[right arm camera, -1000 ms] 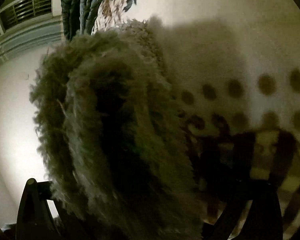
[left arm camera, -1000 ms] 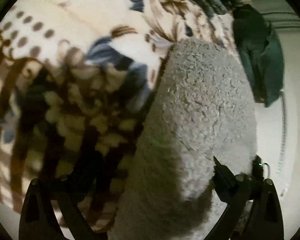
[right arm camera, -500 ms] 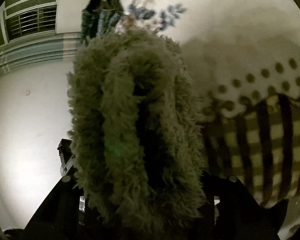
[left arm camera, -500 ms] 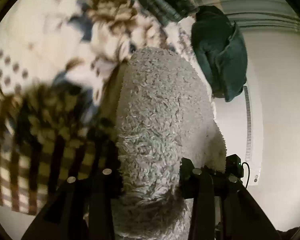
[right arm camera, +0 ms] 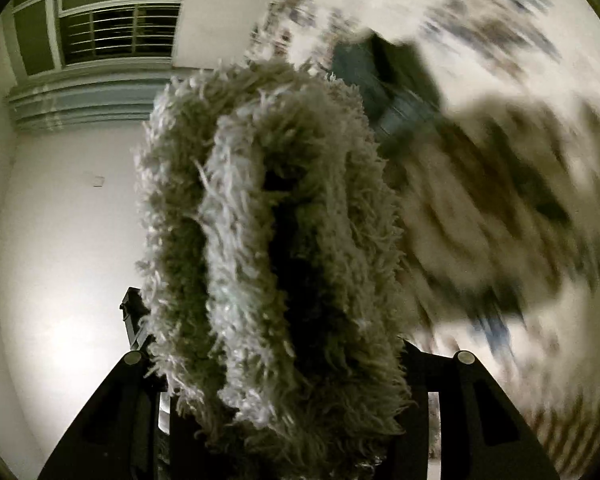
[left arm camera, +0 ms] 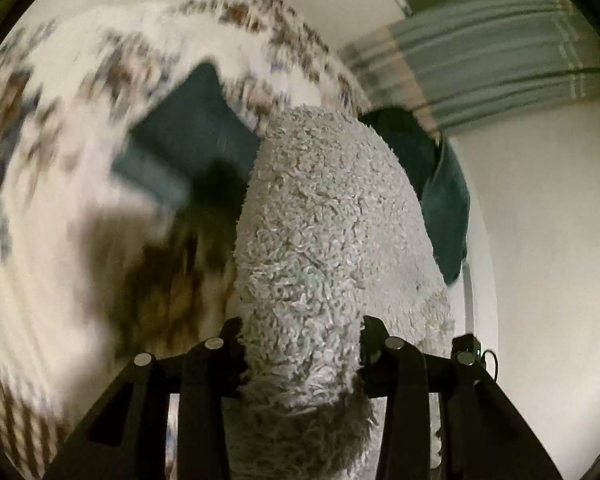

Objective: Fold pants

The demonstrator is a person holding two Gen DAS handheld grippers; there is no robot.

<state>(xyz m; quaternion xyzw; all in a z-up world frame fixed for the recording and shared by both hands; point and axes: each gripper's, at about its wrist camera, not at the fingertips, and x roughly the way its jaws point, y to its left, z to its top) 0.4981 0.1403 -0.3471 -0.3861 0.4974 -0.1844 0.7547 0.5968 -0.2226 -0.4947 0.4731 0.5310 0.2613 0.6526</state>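
Observation:
The pants are grey, fluffy fleece. In the left wrist view my left gripper (left arm camera: 300, 356) is shut on a thick fold of the pants (left arm camera: 324, 232), which rises away from the jaws. In the right wrist view my right gripper (right arm camera: 284, 380) is shut on a bunched, doubled edge of the same fleece pants (right arm camera: 268, 240); its fingers are mostly hidden by the pile. Both grippers hold the fabric lifted off the patterned bedcover (left arm camera: 60, 160).
A folded dark teal garment (left arm camera: 188, 148) lies on the floral bedcover; it also shows in the right wrist view (right arm camera: 392, 80). Another dark green garment (left arm camera: 444, 208) lies at the bed's edge. A white wall (right arm camera: 60, 240) and a barred window (right arm camera: 116, 28) are beyond.
Both grippers have closed on the fleece and swung upward and away from the bedcover. The background is now motion-blurred and shows more wall and the teal garment.

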